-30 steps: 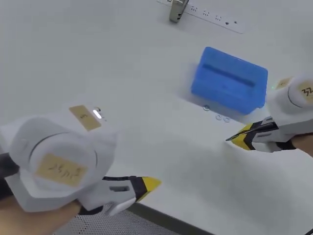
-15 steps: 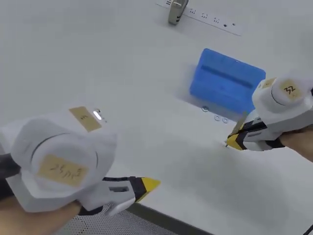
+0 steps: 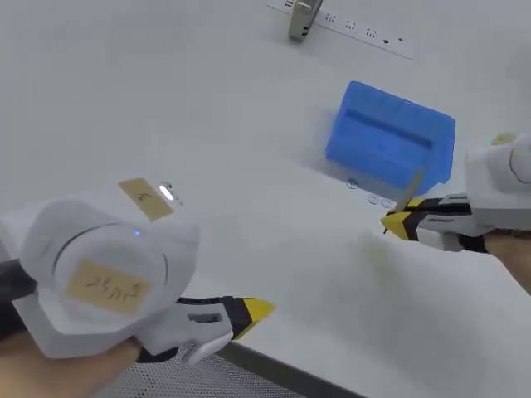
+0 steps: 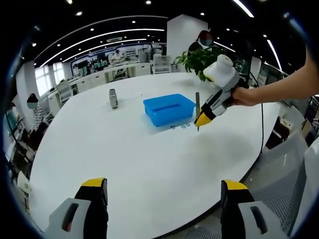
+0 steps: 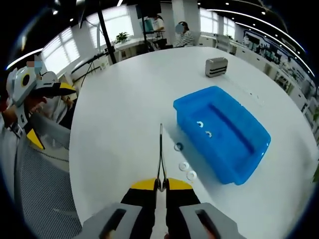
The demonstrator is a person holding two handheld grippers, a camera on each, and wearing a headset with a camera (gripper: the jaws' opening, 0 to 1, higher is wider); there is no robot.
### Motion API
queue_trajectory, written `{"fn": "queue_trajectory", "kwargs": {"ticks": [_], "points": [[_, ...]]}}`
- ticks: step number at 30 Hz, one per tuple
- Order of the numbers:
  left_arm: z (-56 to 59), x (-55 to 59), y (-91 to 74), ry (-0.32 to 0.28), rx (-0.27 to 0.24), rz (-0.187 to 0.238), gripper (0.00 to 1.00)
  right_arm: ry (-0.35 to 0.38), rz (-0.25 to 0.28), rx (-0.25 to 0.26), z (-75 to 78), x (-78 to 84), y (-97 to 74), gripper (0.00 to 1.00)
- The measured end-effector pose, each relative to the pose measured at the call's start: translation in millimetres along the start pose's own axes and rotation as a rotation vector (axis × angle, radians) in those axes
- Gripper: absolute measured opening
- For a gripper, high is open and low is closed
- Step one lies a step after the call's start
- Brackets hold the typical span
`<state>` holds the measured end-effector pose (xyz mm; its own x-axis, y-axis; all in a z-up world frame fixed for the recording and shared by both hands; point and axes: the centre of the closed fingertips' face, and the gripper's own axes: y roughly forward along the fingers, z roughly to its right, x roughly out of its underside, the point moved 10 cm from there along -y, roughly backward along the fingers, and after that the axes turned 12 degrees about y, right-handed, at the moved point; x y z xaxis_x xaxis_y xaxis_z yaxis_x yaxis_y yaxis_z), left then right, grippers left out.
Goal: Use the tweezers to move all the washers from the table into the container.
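My right gripper is shut on thin metal tweezers, just right of three small washers on the white table. In the right gripper view the tweezers stick out from the right gripper, their tip left of the washers and clear of them. Behind the washers stands the blue container with two washers inside; its wall also faces the head view. My left gripper hangs open at the table's near edge with nothing between its fingers, as the left gripper view confirms.
A power strip and a small grey metal block lie at the table's far side. The table's front edge runs just under the left gripper. People and a plant stand beyond the table.
The right gripper rolled, swung left toward the washers, then rolled back; the tweezers now angle up toward the container. The left gripper has stayed put.
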<state>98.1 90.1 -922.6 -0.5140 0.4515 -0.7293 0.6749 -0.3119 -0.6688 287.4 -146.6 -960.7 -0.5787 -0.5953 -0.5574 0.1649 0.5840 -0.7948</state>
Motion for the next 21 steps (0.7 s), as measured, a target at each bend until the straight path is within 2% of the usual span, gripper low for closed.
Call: {"fn": "queue_trajectory", "kwargs": {"ticks": [3, 10, 14, 21], "points": [[-0.2, 0.6, 0.9, 0.002, 0.002, -0.005, 0.96, -0.019, 0.030, 0.016, 2.9, -12.0, -0.2, 0.03], [-3.4, 1.2, 1.2, -0.007, -0.007, -0.005, 0.96, 0.011, 0.113, 0.032, 8.2, -34.2, 4.7, 0.03], [-3.9, 2.5, 0.7, -0.015, -0.009, -0.007, 0.96, 0.030, 0.155, 0.034, 6.6, -38.4, 9.7, 0.03], [-3.2, 3.8, 1.7, -0.015, -0.005, -0.016, 0.96, 0.038, 0.197, 0.029, 2.0, -43.0, 20.9, 0.04]]}}
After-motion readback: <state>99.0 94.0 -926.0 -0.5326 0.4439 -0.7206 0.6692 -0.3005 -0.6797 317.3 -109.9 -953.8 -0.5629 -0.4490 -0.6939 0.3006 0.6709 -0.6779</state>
